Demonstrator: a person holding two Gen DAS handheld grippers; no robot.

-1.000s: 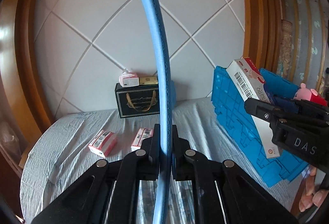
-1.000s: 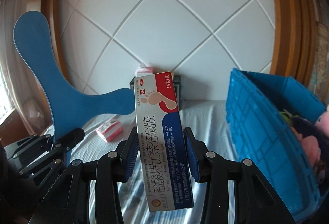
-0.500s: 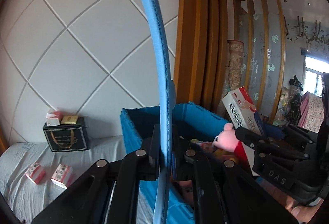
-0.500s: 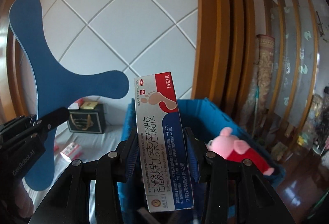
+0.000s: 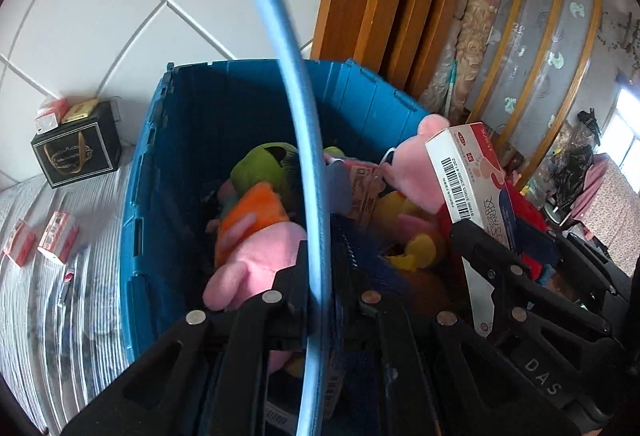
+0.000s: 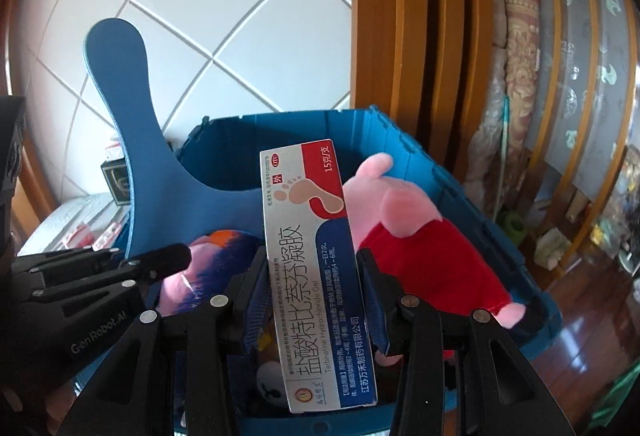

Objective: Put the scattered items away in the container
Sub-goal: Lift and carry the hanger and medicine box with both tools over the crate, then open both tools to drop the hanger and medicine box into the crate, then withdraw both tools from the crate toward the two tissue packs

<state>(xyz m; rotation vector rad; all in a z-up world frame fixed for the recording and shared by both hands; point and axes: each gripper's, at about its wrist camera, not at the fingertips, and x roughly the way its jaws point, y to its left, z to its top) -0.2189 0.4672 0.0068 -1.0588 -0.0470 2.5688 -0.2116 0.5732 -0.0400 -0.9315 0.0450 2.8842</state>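
Both tools are over the blue bin [image 6: 460,172], left tool [image 5: 320,276] clamped on a thin blue boomerang [image 6: 132,140], right tool [image 6: 316,300] gripping a medicine box [image 6: 316,268]; released tilted, the boomerang risks lodging across the stuffed toys [image 5: 256,248].

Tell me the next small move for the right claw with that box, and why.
Probably lower it a little and open. The right claw is shut on the medicine box, which hangs upright over the open blue crate, just above the plush toys. A short drop should land it inside.
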